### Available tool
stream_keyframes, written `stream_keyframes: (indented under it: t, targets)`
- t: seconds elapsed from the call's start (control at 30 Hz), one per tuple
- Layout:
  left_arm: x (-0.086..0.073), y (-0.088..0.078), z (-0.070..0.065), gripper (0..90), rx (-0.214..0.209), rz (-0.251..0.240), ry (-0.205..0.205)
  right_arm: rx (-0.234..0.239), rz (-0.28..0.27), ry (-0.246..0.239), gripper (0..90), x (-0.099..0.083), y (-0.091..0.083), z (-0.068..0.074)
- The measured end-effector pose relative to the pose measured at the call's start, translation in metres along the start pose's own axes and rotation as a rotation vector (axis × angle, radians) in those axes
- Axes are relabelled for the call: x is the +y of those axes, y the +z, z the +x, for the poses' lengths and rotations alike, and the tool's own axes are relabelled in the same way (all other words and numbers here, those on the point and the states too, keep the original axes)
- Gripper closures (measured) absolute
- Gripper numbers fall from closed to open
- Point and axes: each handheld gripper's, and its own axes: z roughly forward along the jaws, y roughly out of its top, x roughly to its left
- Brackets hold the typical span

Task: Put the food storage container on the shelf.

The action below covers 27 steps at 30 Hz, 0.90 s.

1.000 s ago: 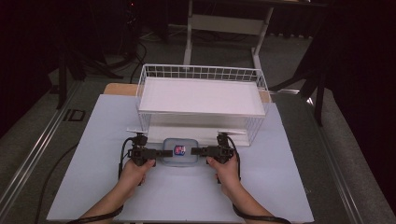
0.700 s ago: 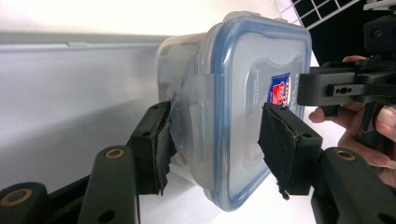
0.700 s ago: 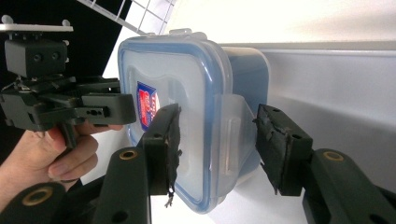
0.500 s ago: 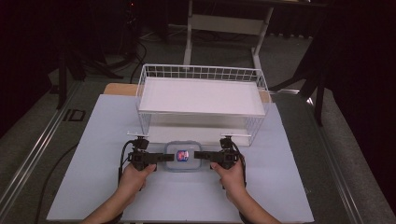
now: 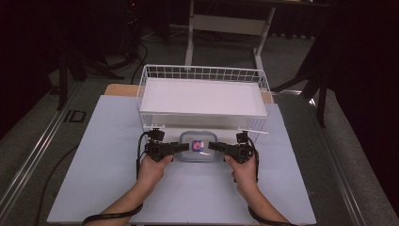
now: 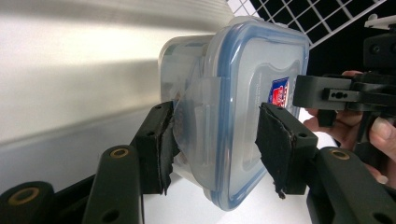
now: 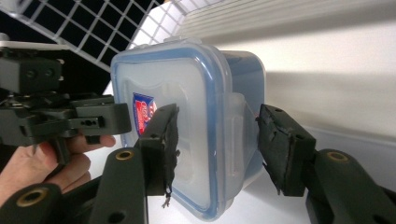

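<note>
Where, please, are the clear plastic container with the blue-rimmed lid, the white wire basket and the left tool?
Clear plastic container with blue-rimmed lid (image 5: 199,146): high view, on the lid's centre.
White wire basket (image 5: 202,73): high view, on its far rim.
Left tool (image 6: 212,140): left gripper view, midway between its fingertips.

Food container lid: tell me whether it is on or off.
On. In the high view the blue-rimmed lid sits on the container, side flap folded down between the left tongs.
</note>
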Motion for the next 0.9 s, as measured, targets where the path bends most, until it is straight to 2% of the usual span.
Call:
stream_keyframes:
  t: [0.13,0.23,0.43,0.47,0.5,0.6,0.7,0.77,0.83,0.9]
  targets:
    - [0.008,0.007,0.004,48.8,0.003,0.000,0.017,-0.003,-0.017,0.013,48.5,0.003,0.003,-0.008]
    - [0.010,0.011,0.008,48.7,0.003,-0.011,0.003,-0.015,-0.025,-0.002,48.5,0.007,0.005,-0.010]
    - [0.012,0.020,0.017,48.4,0.013,-0.013,-0.019,-0.021,-0.017,0.021,48.5,0.010,0.014,-0.019]
    - [0.012,0.021,0.019,48.3,0.012,-0.018,-0.018,-0.027,-0.010,0.019,48.5,0.011,0.015,-0.018]
    - [0.012,0.022,0.020,48.2,0.013,-0.020,-0.017,-0.037,-0.021,-0.005,48.5,0.012,0.017,-0.020]
    - [0.015,0.023,0.022,48.2,0.008,-0.025,-0.013,-0.036,-0.019,0.012,48.4,0.015,0.019,-0.021]
    - [0.020,0.023,0.021,48.0,0.015,-0.031,-0.037,-0.027,-0.034,0.020,48.4,0.018,0.020,-0.023]
    - [0.021,0.024,0.022,47.8,0.007,-0.035,-0.034,-0.025,-0.029,0.028,48.1,0.019,0.020,-0.023]
    - [0.021,0.025,0.024,47.4,0.005,-0.049,-0.015,-0.050,-0.024,-0.012,46.2,0.020,0.022,-0.020]
    - [0.020,0.026,0.024,46.6,0.003,-0.058,-0.016,-0.078,-0.022,-0.033,44.8,0.021,0.023,-0.017]
